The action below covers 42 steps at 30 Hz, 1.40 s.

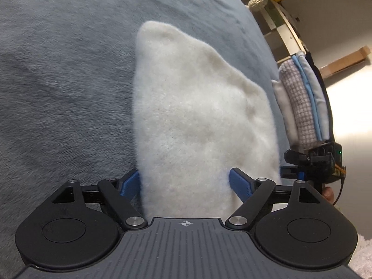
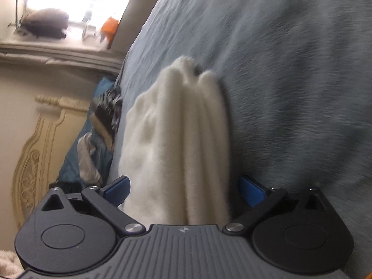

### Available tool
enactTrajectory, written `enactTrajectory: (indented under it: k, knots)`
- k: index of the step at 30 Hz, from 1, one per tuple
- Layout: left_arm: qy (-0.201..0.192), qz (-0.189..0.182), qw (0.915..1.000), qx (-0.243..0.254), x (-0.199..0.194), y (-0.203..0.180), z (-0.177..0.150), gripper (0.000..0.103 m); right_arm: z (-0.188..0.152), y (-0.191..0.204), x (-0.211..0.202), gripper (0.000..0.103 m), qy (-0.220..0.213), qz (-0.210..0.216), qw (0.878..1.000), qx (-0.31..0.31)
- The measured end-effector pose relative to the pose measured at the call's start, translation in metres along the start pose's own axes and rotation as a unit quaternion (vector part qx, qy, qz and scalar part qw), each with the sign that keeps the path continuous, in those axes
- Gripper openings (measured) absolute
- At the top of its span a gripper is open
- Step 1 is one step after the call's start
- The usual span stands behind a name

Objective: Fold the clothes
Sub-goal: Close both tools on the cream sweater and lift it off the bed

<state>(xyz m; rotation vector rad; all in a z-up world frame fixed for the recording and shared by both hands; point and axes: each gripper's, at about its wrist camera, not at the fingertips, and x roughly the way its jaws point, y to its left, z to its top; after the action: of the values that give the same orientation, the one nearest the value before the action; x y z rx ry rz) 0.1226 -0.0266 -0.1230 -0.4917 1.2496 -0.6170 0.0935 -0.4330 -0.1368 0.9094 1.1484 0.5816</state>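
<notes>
A thick white fleece garment (image 1: 195, 116) stretches away from my left gripper (image 1: 184, 183) over the grey-blue bed cover (image 1: 65, 81). Its near end fills the gap between the blue fingers (image 1: 130, 184), which press on both sides of it. In the right wrist view the same white fleece (image 2: 181, 144) is bunched into long folds. It runs between the blue pads (image 2: 252, 190) of my right gripper (image 2: 184, 189), which grips it. The cloth hides both grippers' inner pad faces. The right gripper's body (image 1: 313, 160) shows at the right edge of the left wrist view.
A stack of folded clothes (image 1: 302, 102), checked, blue and white, stands at the bed's edge beside the fleece. A carved cream headboard (image 2: 39, 153), a blue pillow with dark items (image 2: 100, 127) and a window sill (image 2: 58, 48) lie off the bed's side. A white ladder-like frame (image 1: 283, 23) stands beyond.
</notes>
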Motion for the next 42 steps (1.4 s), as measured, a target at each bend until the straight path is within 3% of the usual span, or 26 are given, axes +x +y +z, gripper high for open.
enactTrajectory:
  k: [8, 13, 18, 22, 27, 32, 39, 42]
  knots:
    - [0.005, 0.007, 1.0, -0.003, 0.018, -0.009, 0.009, 0.095, 0.017, 0.021, 0.037, 0.102, 0.035, -0.007, 0.998, -0.046]
    - [0.001, 0.03, 0.9995, 0.006, 0.012, -0.021, 0.006, 0.093, 0.01, 0.036, 0.028, 0.078, 0.031, -0.045, 0.995, -0.08]
    - [-0.007, 0.036, 0.9992, 0.013, 0.0, -0.037, 0.007, 0.091, 0.003, 0.048, 0.016, 0.064, 0.009, -0.054, 0.994, -0.097]
    - [-0.022, 0.011, 0.9994, 0.025, -0.017, -0.061, 0.012, 0.09, 0.003, 0.062, -0.003, 0.061, -0.008, -0.055, 0.992, -0.11]
    - [-0.043, -0.022, 0.9943, 0.095, -0.03, -0.117, 0.027, 0.09, 0.008, 0.095, -0.063, 0.06, -0.073, -0.051, 0.985, -0.15]
    - [-0.054, -0.082, 0.9811, 0.167, -0.023, -0.204, 0.069, 0.09, 0.023, 0.135, -0.153, 0.06, -0.156, -0.082, 0.962, -0.208]
    - [-0.083, -0.174, 0.9588, 0.209, 0.041, -0.309, 0.121, 0.087, 0.065, 0.163, -0.287, 0.06, -0.26, -0.166, 0.908, -0.282]
    - [-0.101, -0.199, 0.9503, 0.217, 0.074, -0.343, 0.128, 0.085, 0.087, 0.155, -0.33, 0.06, -0.279, -0.191, 0.894, -0.295]
